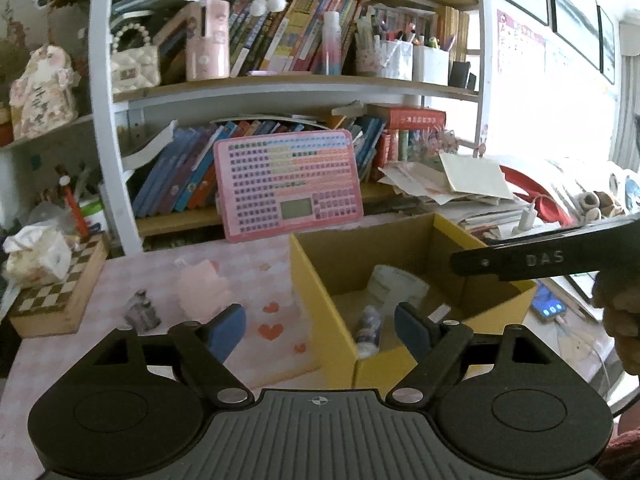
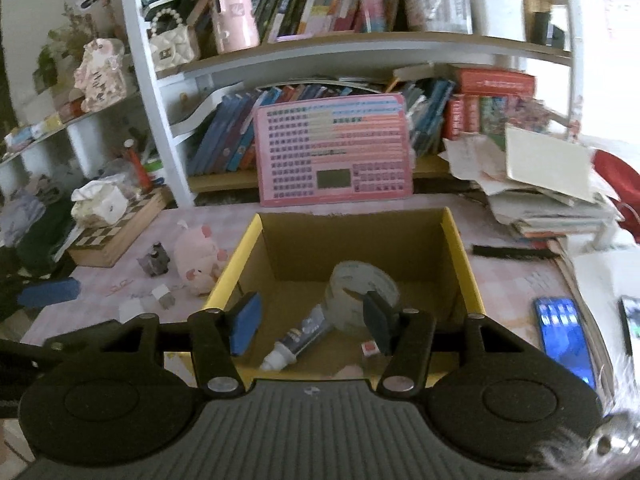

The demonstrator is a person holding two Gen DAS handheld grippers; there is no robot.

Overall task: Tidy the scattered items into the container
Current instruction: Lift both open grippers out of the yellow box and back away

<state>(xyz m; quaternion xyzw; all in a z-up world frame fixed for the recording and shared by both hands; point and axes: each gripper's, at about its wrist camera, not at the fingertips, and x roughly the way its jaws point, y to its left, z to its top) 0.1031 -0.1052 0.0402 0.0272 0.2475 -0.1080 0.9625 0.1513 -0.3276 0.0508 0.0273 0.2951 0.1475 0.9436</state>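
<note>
A yellow cardboard box (image 2: 232, 272) stands open on the pink desk. On its floor lie a tape roll (image 2: 360, 292), a white-capped tube (image 2: 296, 340) and a small red-and-white cube (image 2: 370, 348). My right gripper (image 2: 313, 327) hangs open over the box's near edge with nothing between its pads. My left gripper (image 1: 320, 330) is open and empty at the box's (image 1: 320, 304) left front corner. Left of the box lie a pink pig plush (image 2: 198, 264), a small grey figure (image 2: 156, 262) and small white and grey pieces (image 2: 160, 296). The left wrist view shows the plush (image 1: 200, 284) and the figure (image 1: 142, 312) too.
A chessboard box (image 2: 116, 236) with crumpled tissue sits at the far left. A pink keypad board (image 2: 336, 152) leans on the bookshelf behind the box. Paper stacks (image 2: 548, 184) pile at the right, with a phone (image 2: 564, 336) below them. A hand (image 1: 616, 320) is at the right edge.
</note>
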